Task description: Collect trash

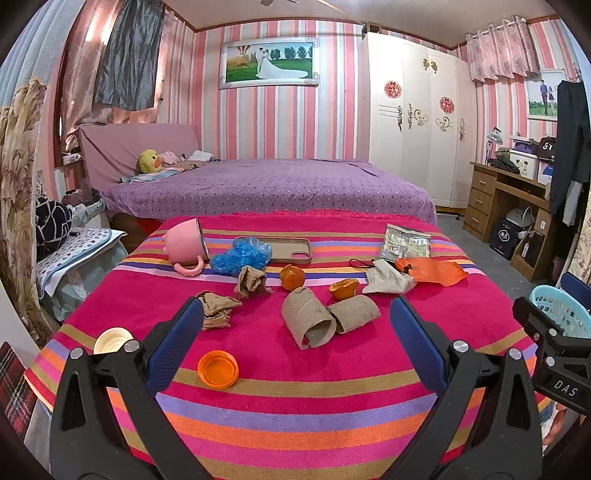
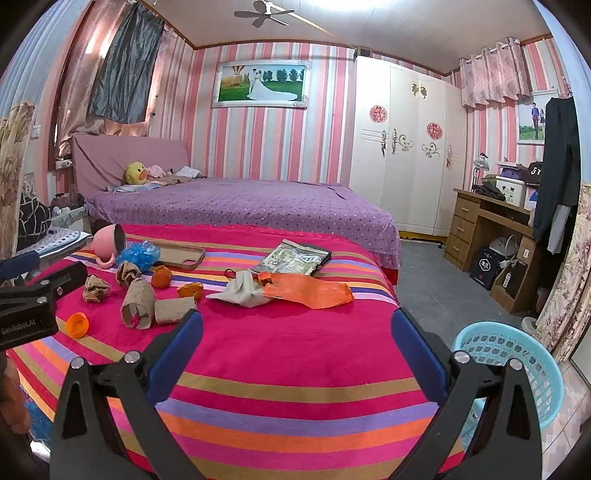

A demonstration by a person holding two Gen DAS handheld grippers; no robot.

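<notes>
Pink-striped walls enclose a bedroom, and nearest to me is a tabletop [image 1: 295, 384] under a bright striped cloth, with a purple bed [image 1: 266, 184] behind it. I use the two flattened cardboard tubes [image 1: 325, 317] at the middle of the cloth as my landmark.

Through my left wrist camera the left gripper [image 1: 295, 332] has its jaws spread as wide as they go, holding nothing, hovering on the near side of the tubes. Left of the tubes lie two crumpled brown paper wads [image 1: 218, 308]. Nearer to me than the tubes sits an orange cap [image 1: 218, 369]. Just behind the tubes are two pieces of orange peel [image 1: 291, 277]. Farther back lie a crumpled blue plastic bag [image 1: 240, 254], a tipped pink mug [image 1: 184, 243] and a phone case [image 1: 291, 249]. Right of the tubes are a pale cloth pouch [image 1: 388, 280], an orange plastic bag [image 1: 436, 271] and a printed packet [image 1: 406, 243]. Only this view shows a round gold lid [image 1: 110, 338] at the cloth's left edge.

My right wrist camera shows the right gripper [image 2: 295, 332], jaws likewise fully apart and empty, over bare cloth right of the tubes. This view alone shows most of the light blue basket [image 2: 517, 354], which stands on the floor off the tabletop's right edge, and a ceiling fan [image 2: 264, 14].
</notes>
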